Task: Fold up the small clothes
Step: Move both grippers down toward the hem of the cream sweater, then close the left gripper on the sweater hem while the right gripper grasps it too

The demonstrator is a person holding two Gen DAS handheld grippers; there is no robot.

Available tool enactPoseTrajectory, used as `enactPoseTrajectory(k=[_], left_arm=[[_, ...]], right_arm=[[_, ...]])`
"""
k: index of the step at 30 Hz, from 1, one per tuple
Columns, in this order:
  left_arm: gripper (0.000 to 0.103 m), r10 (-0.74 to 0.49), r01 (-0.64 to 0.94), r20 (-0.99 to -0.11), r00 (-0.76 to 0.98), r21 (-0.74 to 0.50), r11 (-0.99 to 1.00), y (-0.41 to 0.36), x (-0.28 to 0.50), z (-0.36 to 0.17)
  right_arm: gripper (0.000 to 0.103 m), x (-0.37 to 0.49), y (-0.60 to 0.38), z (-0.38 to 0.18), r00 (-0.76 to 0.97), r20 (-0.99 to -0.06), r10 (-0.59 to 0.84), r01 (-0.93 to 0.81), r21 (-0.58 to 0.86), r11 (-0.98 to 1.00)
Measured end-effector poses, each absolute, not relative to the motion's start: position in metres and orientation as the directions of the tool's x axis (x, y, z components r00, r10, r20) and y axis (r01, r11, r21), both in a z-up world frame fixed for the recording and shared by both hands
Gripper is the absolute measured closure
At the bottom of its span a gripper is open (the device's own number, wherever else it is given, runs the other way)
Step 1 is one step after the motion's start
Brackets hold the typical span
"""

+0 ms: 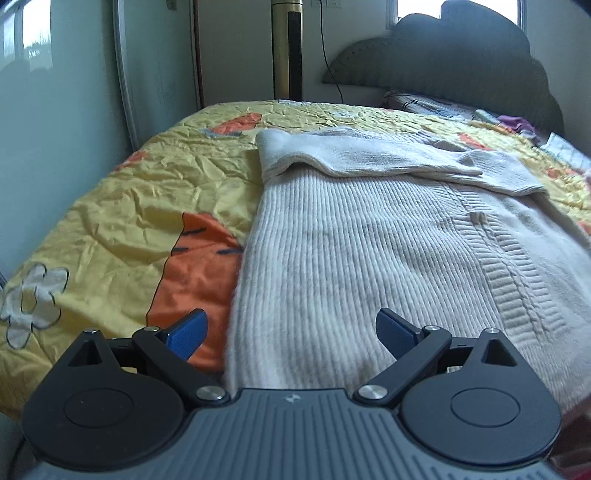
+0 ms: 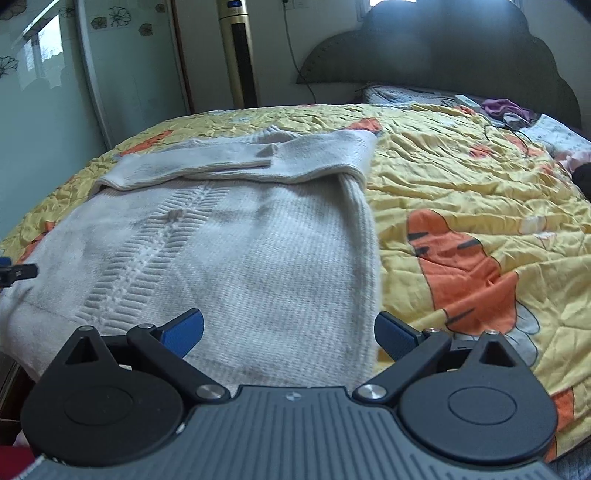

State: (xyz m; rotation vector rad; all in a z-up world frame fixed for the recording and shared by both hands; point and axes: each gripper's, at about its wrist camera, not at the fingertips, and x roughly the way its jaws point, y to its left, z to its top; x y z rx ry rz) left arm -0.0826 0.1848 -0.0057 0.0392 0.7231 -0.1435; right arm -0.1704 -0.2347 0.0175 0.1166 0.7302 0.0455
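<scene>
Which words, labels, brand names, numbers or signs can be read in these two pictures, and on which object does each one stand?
No text can be read.
Small pale emblem on the grey ribbed gripper body: a logo only, no letters.
Blue lit display at the top of the tall gold tower fan: too small and blurred to read.
Cream knitted sweater and yellow quilted bedspread with orange carrots: no writing visible.

- A home bedroom, seen across a bed [image 2: 461, 177] spread with a crumpled yellow quilt [image 1: 140, 206] printed with orange cartoon figures.
- Dark scalloped padded headboard [image 2: 461, 55] against the far wall, pillows [image 1: 424, 103] at its foot.
- Gold tower fan [image 2: 238, 51] standing by the wall.
- Glossy wardrobe door [image 2: 40, 110] with flower decals alongside.
</scene>
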Motion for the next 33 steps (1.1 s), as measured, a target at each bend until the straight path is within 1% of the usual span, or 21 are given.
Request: enactPoseTrajectory(k=[2,6,9,12,17,20,22,25,26,27,28,29,30,31,32,33], left_arm=[[0.005,-0.161,0.161,-0.659,0.735,-0.061,0.985,0.197,-0.089,-0.006],[0.005,-0.225,0.179,-0.668,0.709,-0.139,0.974,0.213,-0.094,-0.010],[0.005,-0.299,0.176,-0.682,0.668,-0.246,0.953,0.223,-0.092,-0.016],[0.005,-0.377,0.192,-0.678,0.631,-0.335,0.923,0.225,-0.091,-0.021],[0.005,-0.462,0.232,-0.658,0.594,-0.410,0.882,0.224,-0.091,-0.022],[0.006,-0.492,0.229,-0.643,0.586,-0.451,0.863,0.226,-0.091,-0.023],[0.008,-0.516,0.235,-0.636,0.573,-0.476,0.848,0.226,-0.091,-0.023],[0.015,-0.521,0.245,-0.641,0.564,-0.472,0.847,0.225,-0.092,-0.023],[0.021,-0.522,0.249,-0.643,0.560,-0.470,0.847,0.225,-0.093,-0.023],[0.031,-0.526,0.252,-0.646,0.553,-0.472,0.845,0.226,-0.094,-0.023],[0.036,-0.526,0.251,-0.650,0.549,-0.471,0.845,0.227,-0.094,-0.024],[0.046,-0.522,0.249,-0.655,0.546,-0.468,0.848,0.228,-0.094,-0.024],[0.058,-0.513,0.242,-0.664,0.544,-0.462,0.853,0.229,-0.095,-0.024],[0.067,-0.505,0.231,-0.674,0.539,-0.458,0.858,0.231,-0.094,-0.025],[0.080,-0.498,0.215,-0.685,0.531,-0.459,0.862,0.234,-0.092,-0.025],[0.087,-0.502,0.204,-0.688,0.524,-0.471,0.858,0.236,-0.092,-0.026]], right_arm=[[0.005,-0.172,-0.241,0.013,0.740,-0.668,0.081,0.013,0.135,0.991],[0.012,-0.174,-0.256,0.002,0.714,-0.694,0.092,0.054,0.185,0.981],[0.014,-0.178,-0.264,-0.003,0.702,-0.706,0.094,0.075,0.204,0.976],[0.019,-0.180,-0.272,-0.006,0.692,-0.713,0.115,0.084,0.238,0.968],[0.019,-0.183,-0.278,-0.010,0.683,-0.712,0.166,0.072,0.291,0.954],[0.023,-0.184,-0.279,-0.009,0.679,-0.702,0.215,0.048,0.335,0.941],[0.027,-0.186,-0.279,-0.010,0.670,-0.686,0.283,0.022,0.400,0.916],[0.029,-0.188,-0.274,-0.011,0.653,-0.661,0.369,-0.015,0.476,0.879],[0.029,-0.189,-0.271,-0.012,0.645,-0.652,0.398,-0.031,0.498,0.867],[0.033,-0.190,-0.269,-0.012,0.634,-0.642,0.431,-0.045,0.526,0.849],[0.040,-0.190,-0.266,-0.014,0.621,-0.629,0.468,-0.057,0.559,0.827],[0.043,-0.190,-0.264,-0.016,0.608,-0.615,0.502,-0.065,0.592,0.804],[0.050,-0.190,-0.262,-0.019,0.597,-0.600,0.533,-0.071,0.622,0.780],[0.062,-0.188,-0.260,-0.021,0.587,-0.592,0.553,-0.076,0.639,0.765],[0.068,-0.186,-0.257,-0.024,0.579,-0.588,0.565,-0.077,0.651,0.755],[0.081,-0.184,-0.255,-0.026,0.573,-0.589,0.570,-0.073,0.656,0.751]])
